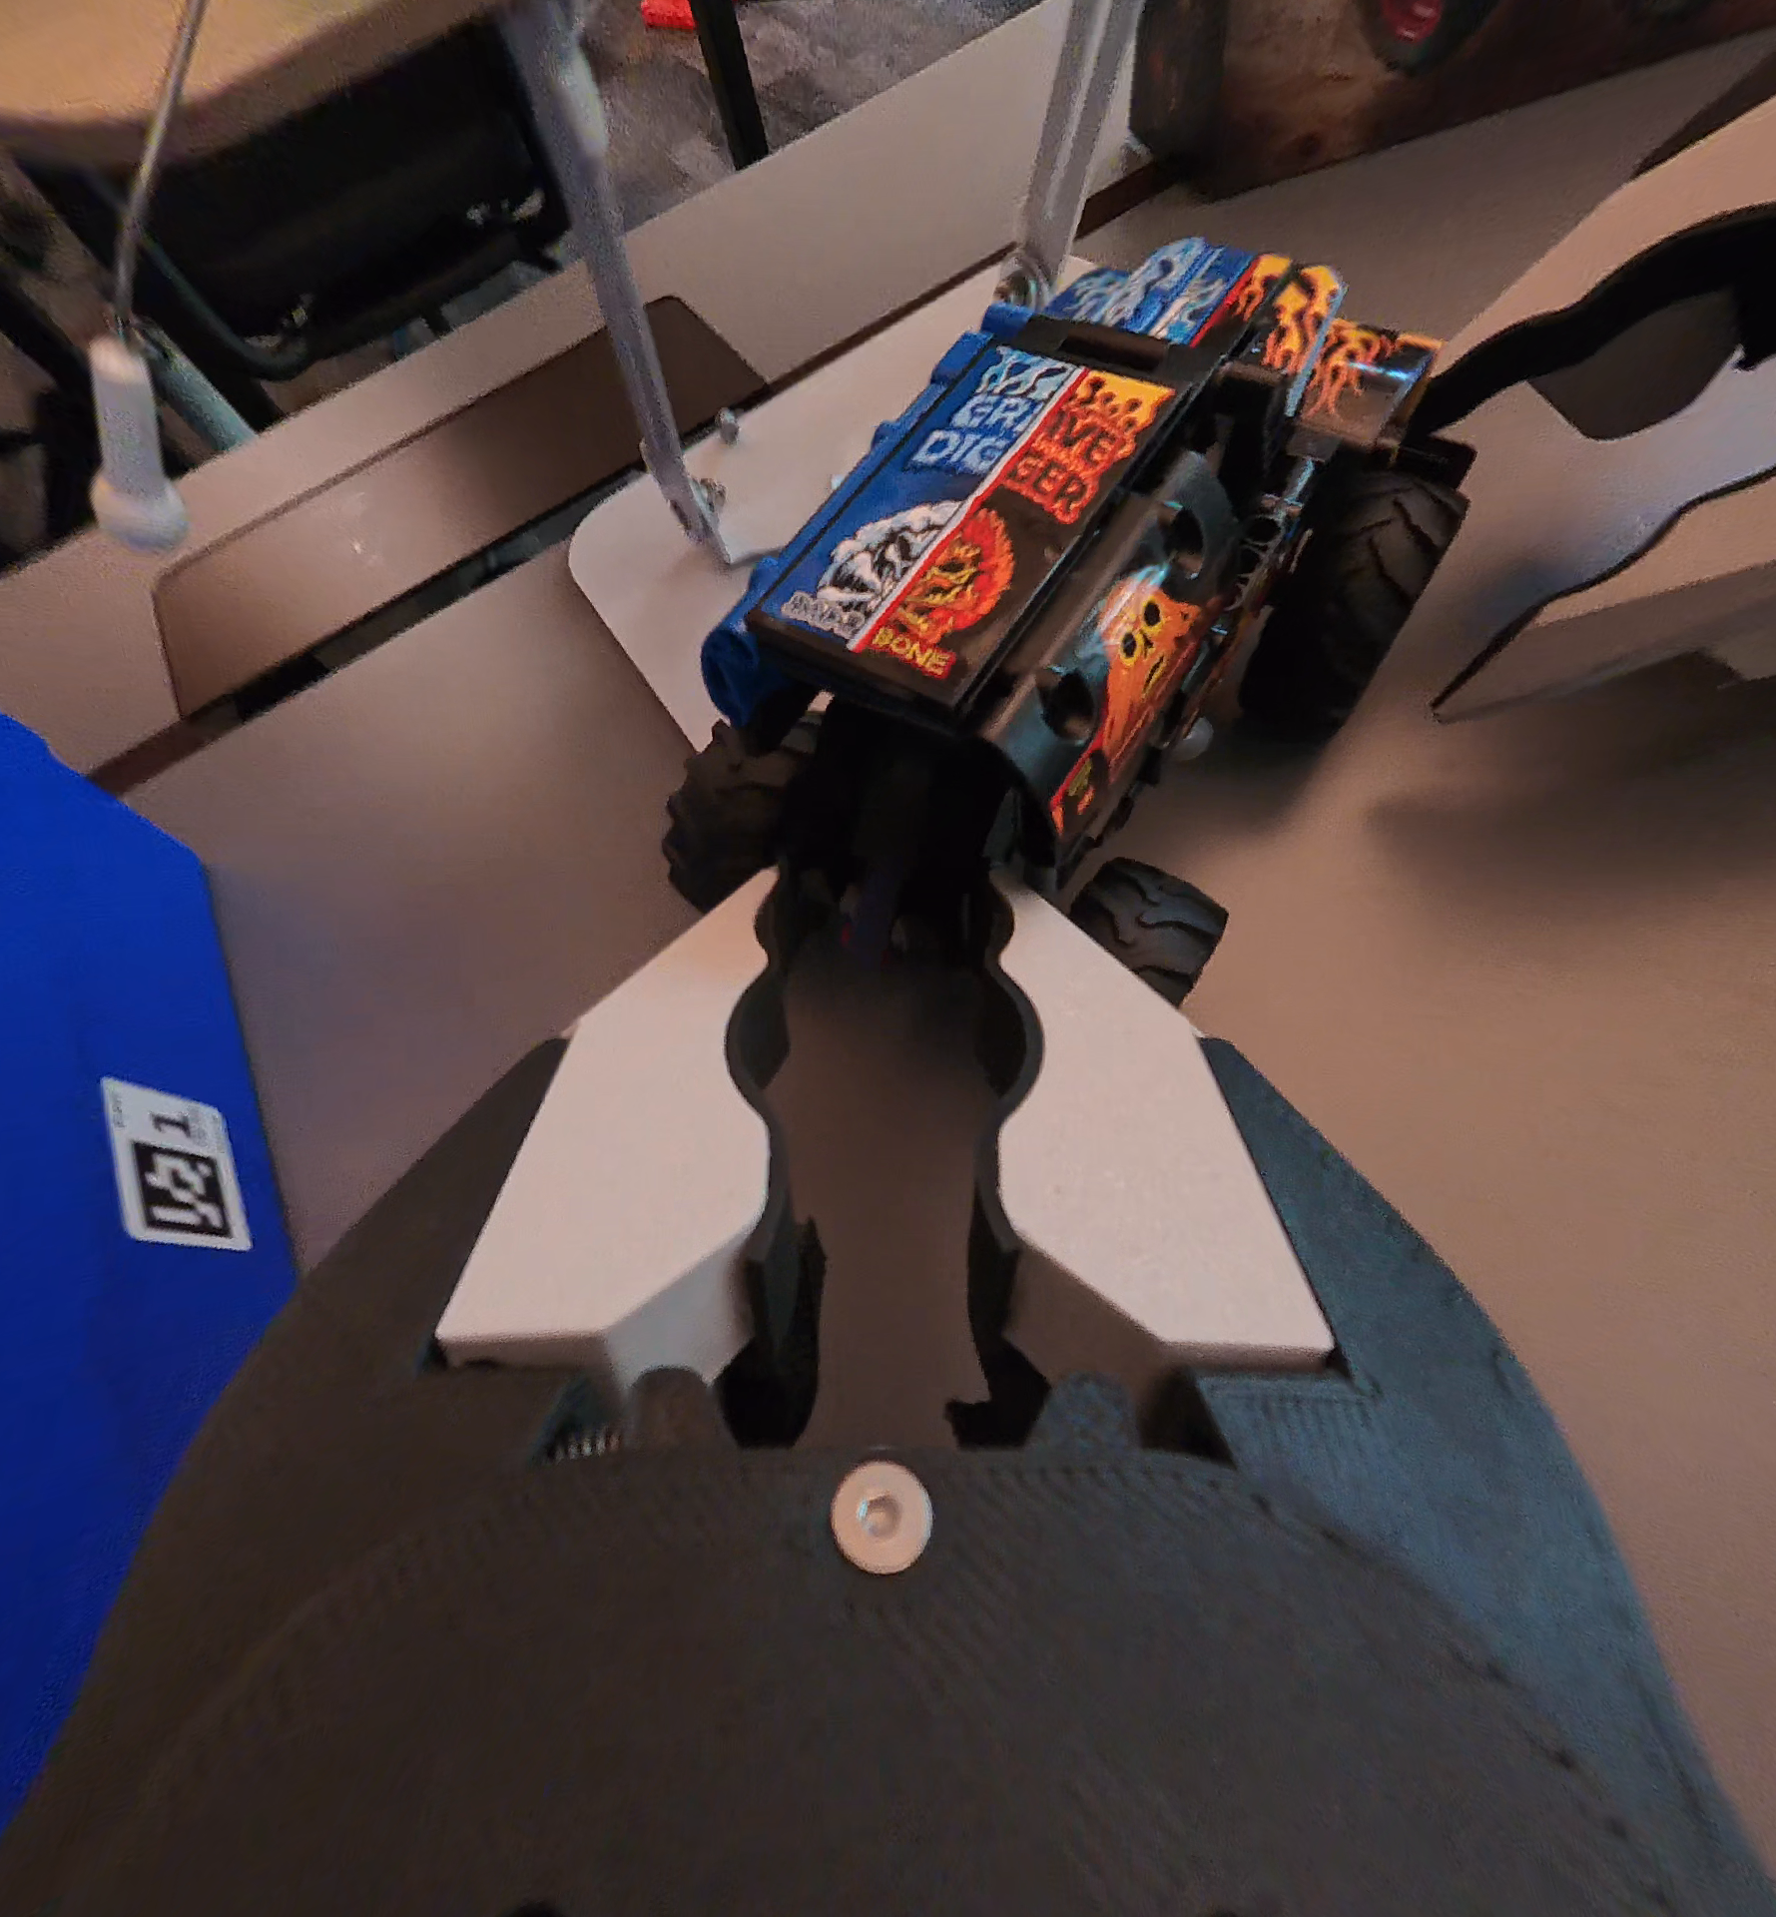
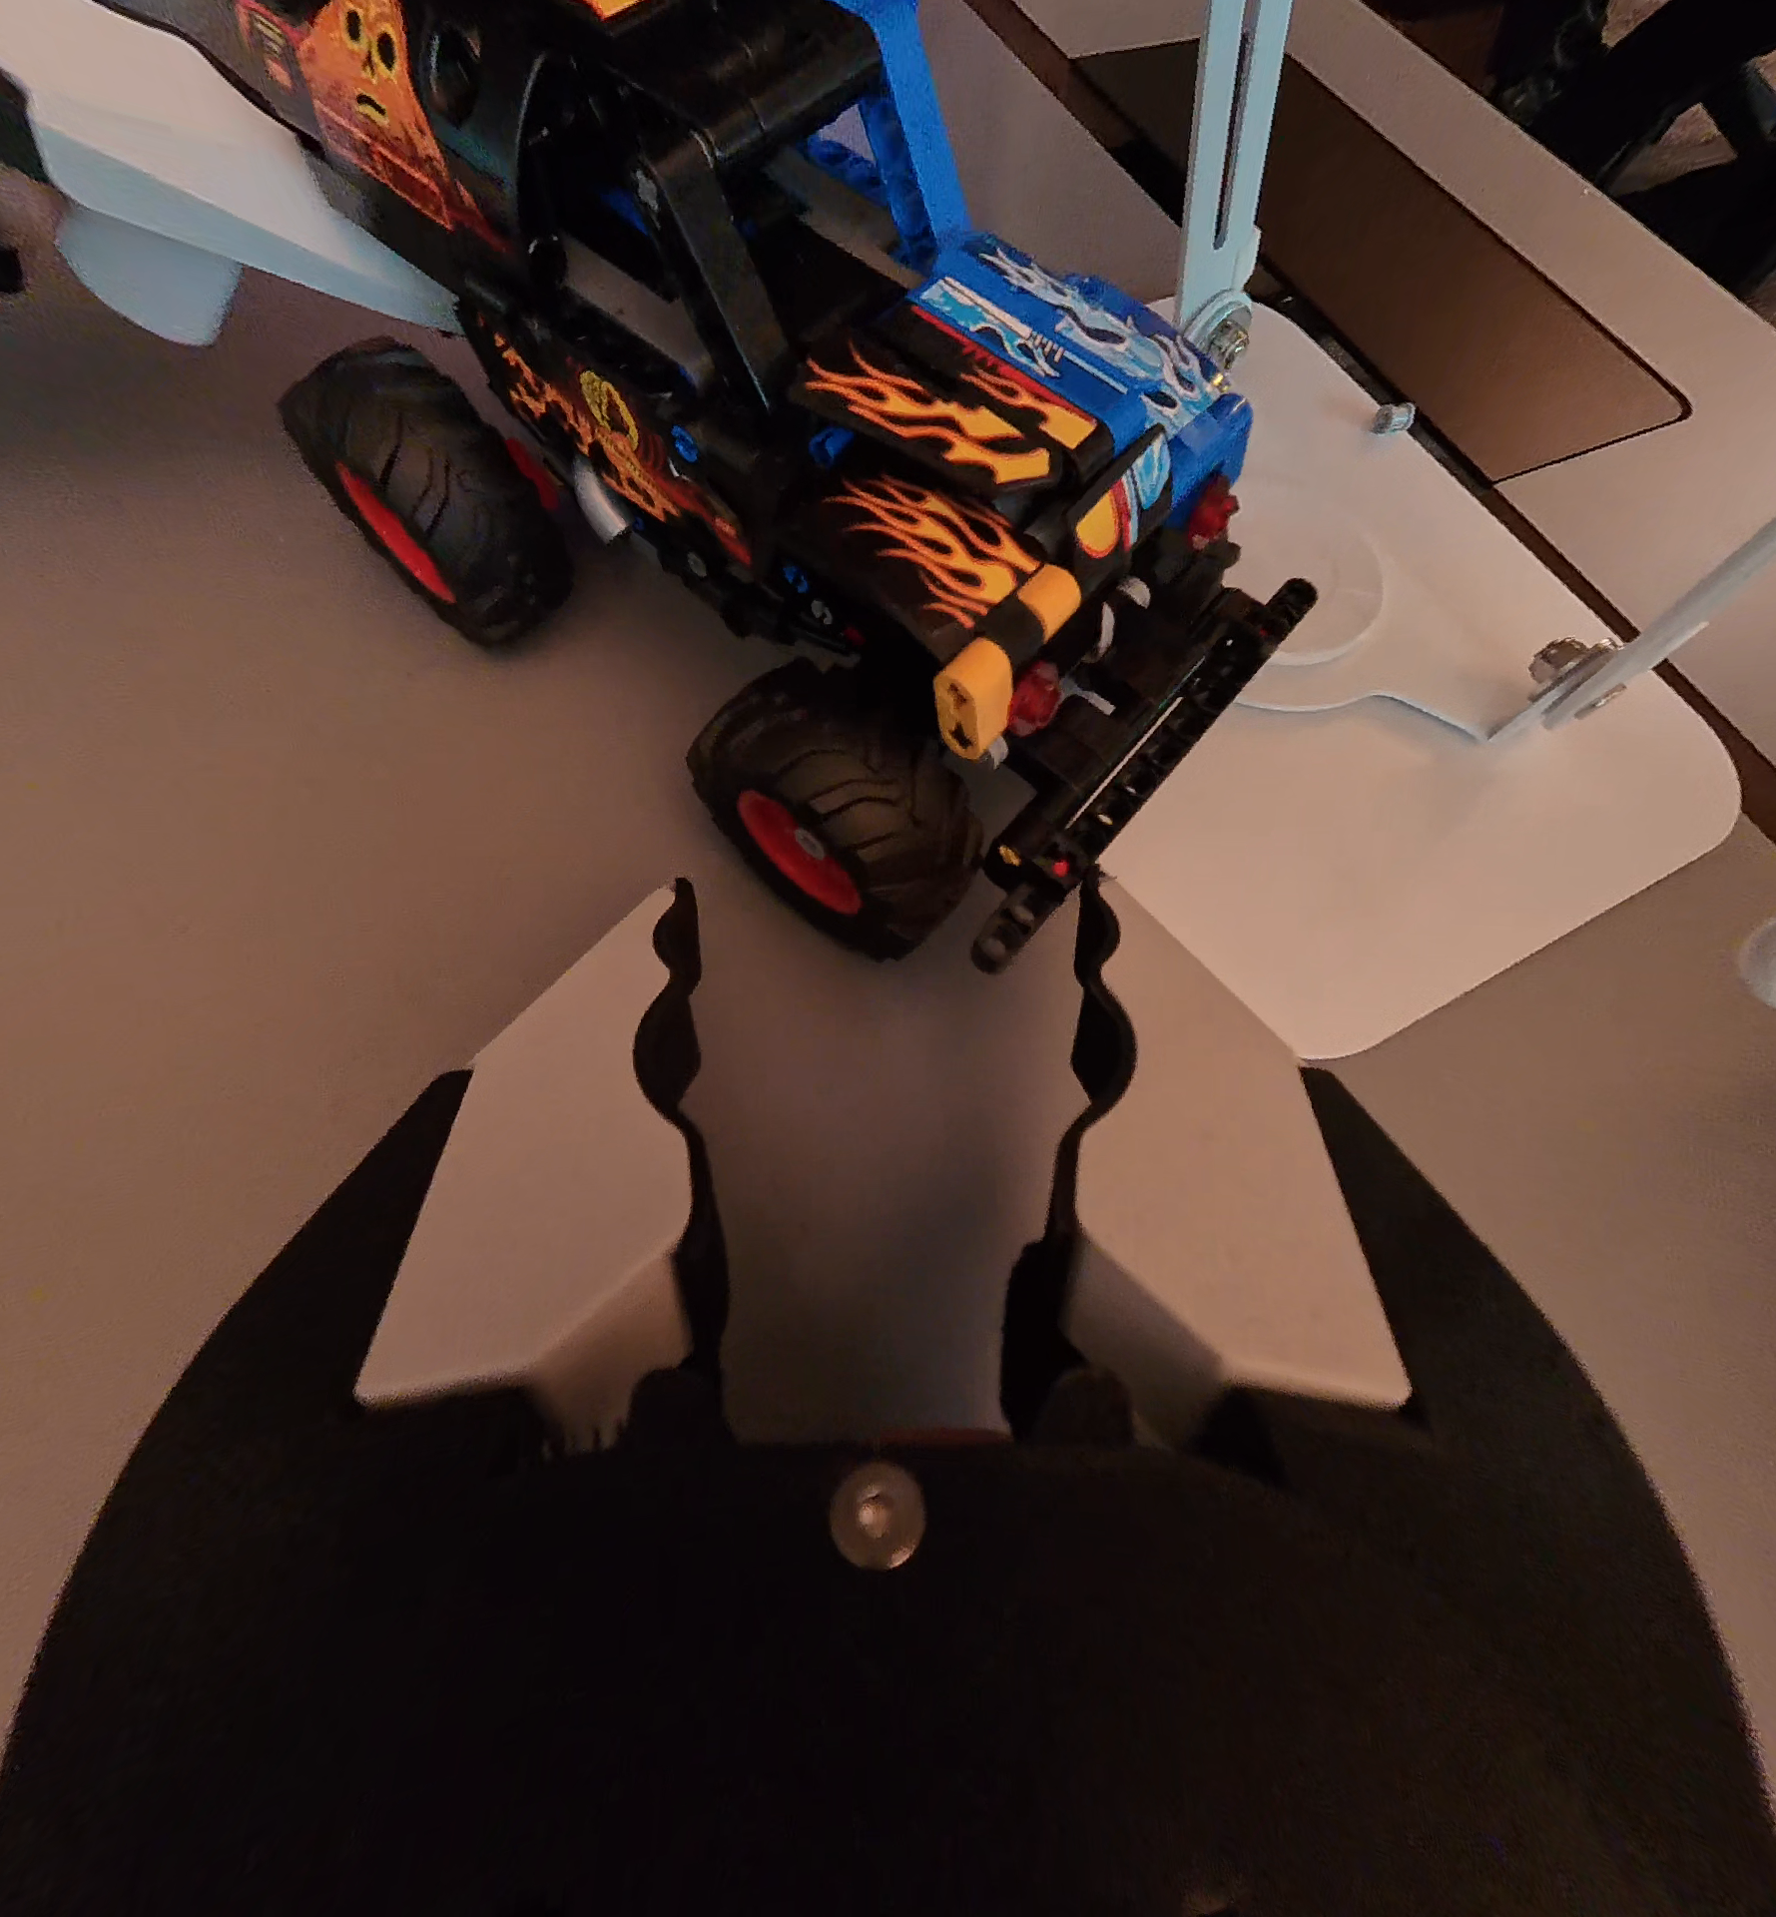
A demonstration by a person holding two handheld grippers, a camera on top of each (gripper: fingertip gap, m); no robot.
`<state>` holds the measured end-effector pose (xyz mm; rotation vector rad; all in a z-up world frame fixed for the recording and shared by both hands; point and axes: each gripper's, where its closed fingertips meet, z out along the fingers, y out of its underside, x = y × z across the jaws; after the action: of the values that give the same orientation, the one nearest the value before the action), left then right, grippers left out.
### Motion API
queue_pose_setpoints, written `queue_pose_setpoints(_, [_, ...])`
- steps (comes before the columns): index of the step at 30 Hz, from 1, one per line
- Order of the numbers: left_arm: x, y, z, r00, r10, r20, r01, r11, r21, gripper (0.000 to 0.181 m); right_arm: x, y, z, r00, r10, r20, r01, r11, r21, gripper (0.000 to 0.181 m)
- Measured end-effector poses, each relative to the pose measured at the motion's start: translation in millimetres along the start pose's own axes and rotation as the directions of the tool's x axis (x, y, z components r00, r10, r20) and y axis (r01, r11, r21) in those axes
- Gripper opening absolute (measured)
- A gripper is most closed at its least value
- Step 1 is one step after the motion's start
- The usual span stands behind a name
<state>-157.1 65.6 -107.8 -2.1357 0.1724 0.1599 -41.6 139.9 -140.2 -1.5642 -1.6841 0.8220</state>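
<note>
A brick-built toy monster truck point(image 1: 1060, 539), black and blue with orange flame stickers and big black tyres, stands on the grey table point(image 1: 1485, 1037). My left gripper point(image 1: 883, 903) is closed on a dark part at the truck's near end, under its body. In the right wrist view the truck point(image 2: 863, 436) shows its other end, with red wheel hubs. My right gripper point(image 2: 883, 903) is open and empty. A tyre point(image 2: 842, 809) sits just ahead of its gap, and its right fingertip point(image 2: 1096, 934) is at the black bumper beam point(image 2: 1153, 747). The left gripper's white finger point(image 2: 240, 218) reaches the truck at top left.
A white base plate point(image 2: 1433, 830) with slanting metal struts point(image 1: 603, 311) lies right behind the truck. A blue box point(image 1: 54, 1141) with a tag stands at the left. Table cut-outs point(image 2: 1485, 311) and a dark gap run behind the plate. The right gripper point(image 1: 1641, 498) shows at upper right.
</note>
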Motion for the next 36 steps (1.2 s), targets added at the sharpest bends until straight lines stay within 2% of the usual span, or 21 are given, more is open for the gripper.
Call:
queue_pose_setpoints(3, [-1.0,8.4,-1.6,0.999,-0.041,-0.020,0.041,0.999,-0.002,0.027,-6.0,2.7,0.6,1.000,0.004,0.029,-0.003,1.000,-0.024,0.072])
queue_pose_setpoints(8, [0.8,6.3,-11.8,0.996,-0.079,-0.045,0.080,0.996,0.034,0.031,-7.7,2.5,-4.3,0.999,-0.009,0.031,0.010,0.999,-0.030,0.072])
queue_pose_setpoints(19, [5.5,0.2,-27.7,0.997,-0.061,-0.040,0.064,0.995,0.072,0.031,7.9,12.2,-27.5,0.999,0.029,0.017,-0.028,0.998,-0.059,0.070])
queue_pose_setpoints(22, [5.1,1.1,-31.3,0.999,-0.043,-0.027,0.045,0.997,0.070,0.031,15.8,15.2,-37.5,1.000,0.007,-0.026,-0.009,0.997,-0.079,0.069])
queue_pose_setpoints(24, [1.6,6.1,-30.6,1.000,-0.026,0.000,0.026,0.999,0.045,0.038,20.2,15.4,-46.1,0.998,-0.007,-0.056,0.002,0.997,-0.082,0.068])
queue_pose_setpoints(27, [1.8,6.0,-29.0,1.000,-0.024,-0.003,0.024,0.998,0.050,0.046,26.9,11.8,-63.2,0.994,-0.041,-0.098,0.034,0.997,-0.066,0.067])
queue_pose_setpoints(30, [0.2,2.7,-31.3,1.000,-0.011,0.011,0.011,0.998,0.061,0.047,41.0,6.7,-90.4,0.983,-0.086,-0.164,0.083,0.996,-0.025,0.057])
queue_pose_setpoints(32, [-0.2,-2.8,-35.0,1.000,-0.011,0.014,0.009,0.996,0.089,0.047,56.8,1.6,-114.9,0.964,-0.114,-0.241,0.124,0.992,0.024,0.049])
queue_pose_setpoints(36, [-3.3,-16.0,-46.1,0.999,-0.008,0.039,0.001,0.988,0.153,0.045,101.7,-3.1,-172.4,0.908,-0.055,-0.415,0.119,0.984,0.129,0.051])
